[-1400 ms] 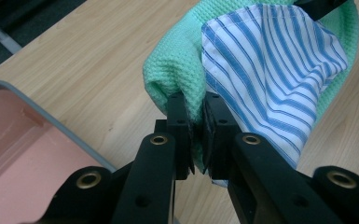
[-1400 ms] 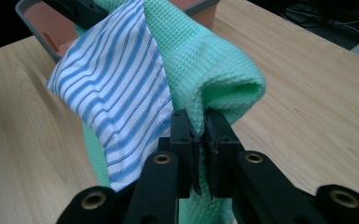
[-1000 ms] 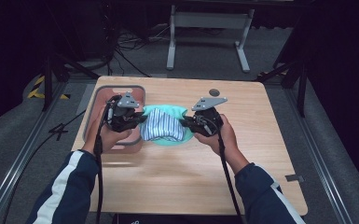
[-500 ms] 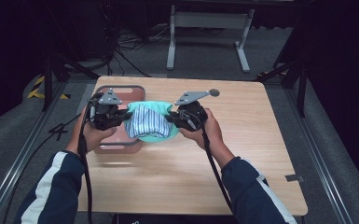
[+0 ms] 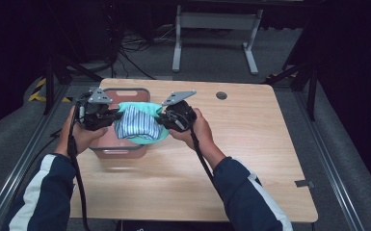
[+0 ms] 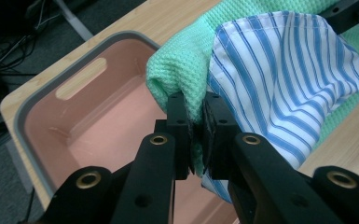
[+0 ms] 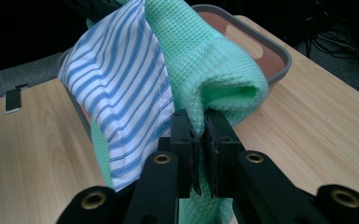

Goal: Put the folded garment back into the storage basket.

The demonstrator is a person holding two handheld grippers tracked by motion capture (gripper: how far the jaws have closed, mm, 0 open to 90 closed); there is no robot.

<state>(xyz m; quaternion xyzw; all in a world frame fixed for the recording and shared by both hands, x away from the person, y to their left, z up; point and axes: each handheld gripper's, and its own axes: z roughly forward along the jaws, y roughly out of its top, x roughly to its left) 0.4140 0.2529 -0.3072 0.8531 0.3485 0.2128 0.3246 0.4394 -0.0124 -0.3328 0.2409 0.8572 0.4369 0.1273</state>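
Left tool (image 6: 196,135): your jaws are clamped on the left end of the cloth bundle, pinching green weave and striped fabric together.
Right tool (image 7: 199,140): closed the same way on the other end, on the rolled green edge beside the striped layer.
Bundle, place: the green waffle cloth (image 5: 147,137) with the blue-striped cloth (image 5: 135,122) laid on it hangs between your two tools, over the pink bin (image 5: 118,151) at the left of the worktop (image 5: 250,144).
Handling: judge it light, soft and limp; it sags in the middle and will fold wherever you slacken.
Slip risk: the smooth striped layer may slide off the rough green one, so keep both layers in each pinch.
Where to hold: the end folds, as now.
Hidden: the bundle's underside and most of the bin floor under it.
Hard to tell: how deep the striped layer sits inside the right pinch.
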